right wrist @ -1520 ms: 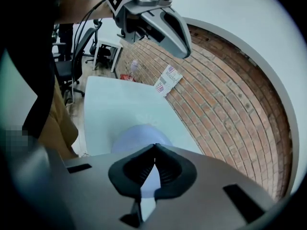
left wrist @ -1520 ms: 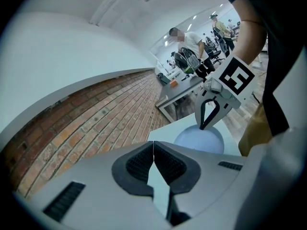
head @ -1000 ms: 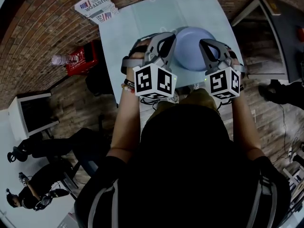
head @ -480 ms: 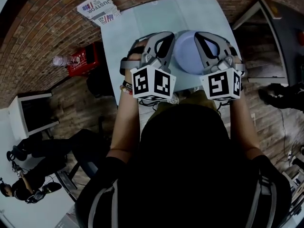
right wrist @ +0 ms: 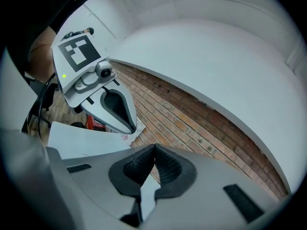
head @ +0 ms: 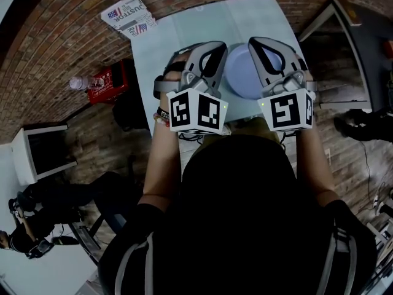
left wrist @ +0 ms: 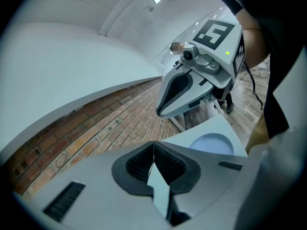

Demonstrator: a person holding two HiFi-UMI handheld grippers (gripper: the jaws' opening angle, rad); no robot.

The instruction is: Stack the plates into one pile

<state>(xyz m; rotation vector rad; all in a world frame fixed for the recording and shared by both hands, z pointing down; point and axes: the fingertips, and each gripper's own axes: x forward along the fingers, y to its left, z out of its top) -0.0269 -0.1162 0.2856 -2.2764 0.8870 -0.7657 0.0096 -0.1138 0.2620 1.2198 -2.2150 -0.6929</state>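
A pale blue plate (head: pixel 242 72) lies on the light table (head: pixel 184 29), partly hidden between my two grippers; I cannot tell whether others lie under it. It also shows in the left gripper view as the plate (left wrist: pixel 211 143) below and to the right. My left gripper (head: pixel 219 45) hangs over the plate's left rim, shut and empty, its jaws (left wrist: pixel 153 146) closed tip to tip. My right gripper (head: pixel 253 42) hangs over the right rim, also shut with nothing in it (right wrist: pixel 154 150). Both are raised off the table and apart from the plate.
A newspaper (head: pixel 128 12) lies at the table's far left corner by the brick floor. A red box (head: pixel 108 80) and a water bottle (head: pixel 78 82) sit on the floor to the left. A monitor (head: pixel 40 152) stands lower left, a grey frame (head: pixel 344 54) to the right.
Both grippers have lifted toward the camera and drawn slightly closer together, hiding more of the plate. The plate has stayed on the table. Both stay shut.
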